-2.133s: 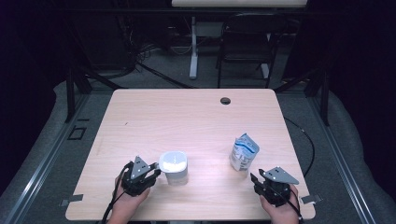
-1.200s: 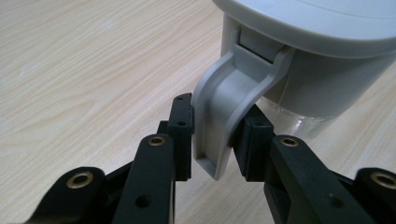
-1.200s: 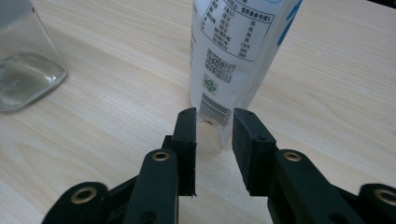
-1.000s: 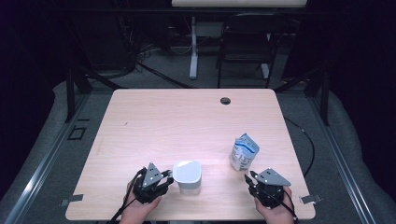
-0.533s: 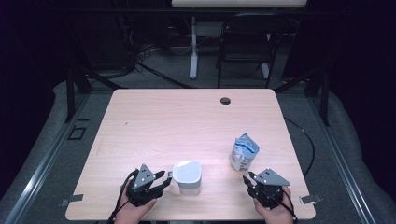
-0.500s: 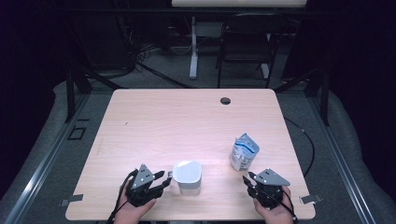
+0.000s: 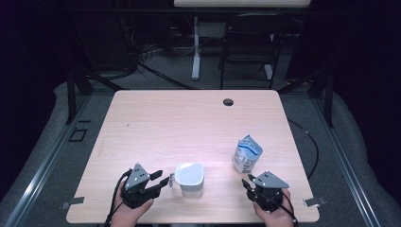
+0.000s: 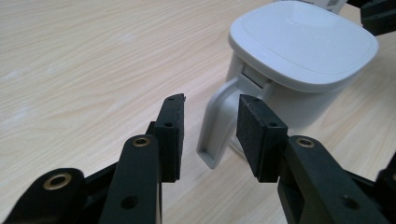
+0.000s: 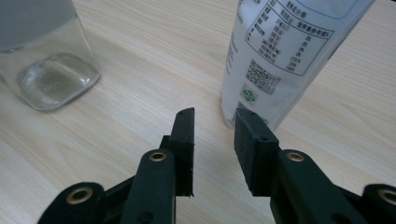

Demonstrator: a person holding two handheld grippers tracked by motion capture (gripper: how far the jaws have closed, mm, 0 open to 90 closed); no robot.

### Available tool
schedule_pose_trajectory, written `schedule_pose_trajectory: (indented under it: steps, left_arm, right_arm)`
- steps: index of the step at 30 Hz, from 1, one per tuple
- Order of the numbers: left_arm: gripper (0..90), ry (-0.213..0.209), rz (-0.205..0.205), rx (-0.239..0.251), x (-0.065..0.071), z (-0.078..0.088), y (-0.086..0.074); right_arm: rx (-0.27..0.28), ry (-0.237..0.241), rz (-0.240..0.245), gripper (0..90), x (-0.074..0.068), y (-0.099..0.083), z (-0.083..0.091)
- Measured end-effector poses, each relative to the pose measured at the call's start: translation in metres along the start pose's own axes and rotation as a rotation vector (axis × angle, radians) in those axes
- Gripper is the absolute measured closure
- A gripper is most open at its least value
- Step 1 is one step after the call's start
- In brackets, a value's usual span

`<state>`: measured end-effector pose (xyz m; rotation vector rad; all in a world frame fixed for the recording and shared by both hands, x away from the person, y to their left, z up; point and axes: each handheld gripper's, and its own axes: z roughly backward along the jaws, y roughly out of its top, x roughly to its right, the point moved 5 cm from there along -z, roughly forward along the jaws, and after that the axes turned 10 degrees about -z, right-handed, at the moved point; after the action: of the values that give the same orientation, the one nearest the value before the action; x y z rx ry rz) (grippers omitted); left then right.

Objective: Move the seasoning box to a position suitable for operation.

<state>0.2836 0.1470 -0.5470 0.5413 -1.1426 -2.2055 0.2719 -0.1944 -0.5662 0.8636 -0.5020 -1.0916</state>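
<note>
Two grippers flank a lidded white plastic jug (image 7: 190, 178).
Left gripper (image 8: 209, 127): jaws apart, just opened, astride the jug's handle (image 8: 215, 126). Right gripper (image 9: 214, 140): jaws apart, empty, right of jug.

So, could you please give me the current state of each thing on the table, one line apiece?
Lidded container: upright, white lid closed, handle toward the left gripper.
Pouch: standing upright, top looks crumpled, untouched.
Left gripper: jaws open, just been moving; the handle sits between them, pads not pressing.
Right gripper: jaws open, just been opening, nothing between them, close in front of the pouch.
Table: wooden top, round cable hole at the far edge.
</note>
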Motion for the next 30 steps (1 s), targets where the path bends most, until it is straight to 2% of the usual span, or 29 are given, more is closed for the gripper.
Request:
schedule_pose_trajectory:
  steps: [6, 8, 11, 15, 18, 22, 26, 30]
  left_arm:
    - [62.5, 0.022, 0.028, 0.0, -0.009, 0.003, 0.003]
    - [62.5, 0.025, 0.037, -0.003, -0.009, 0.003, 0.004]
    - [62.5, 0.029, 0.041, -0.003, -0.012, 0.005, 0.006]
    - [62.5, 0.031, 0.051, 0.002, -0.016, 0.005, 0.009]
    - [62.5, 0.031, 0.049, 0.003, -0.018, 0.005, 0.012]
    - [62.2, 0.026, 0.052, 0.011, -0.021, 0.003, 0.017]
    - [61.7, 0.017, 0.049, 0.005, -0.022, 0.001, 0.021]
    - [60.5, 0.004, 0.047, -0.007, -0.024, -0.003, 0.025]
  right_arm:
    - [0.004, 0.021, -0.026, 65.3, -0.006, 0.004, -0.002]
    - [0.028, 0.021, -0.034, 65.8, -0.008, 0.008, -0.002]
    - [0.046, -0.007, -0.005, 73.5, -0.013, 0.013, -0.003]
    - [0.054, -0.033, 0.026, 79.1, -0.016, 0.018, -0.005]
    - [0.06, -0.044, 0.026, 78.4, -0.018, 0.021, -0.007]
    - [0.055, -0.018, 0.015, 71.1, -0.02, 0.023, -0.012]
    - [0.036, 0.025, -0.024, 67.5, -0.024, 0.026, -0.017]
    - [0.028, 0.051, -0.009, 64.5, -0.028, 0.032, -0.022]
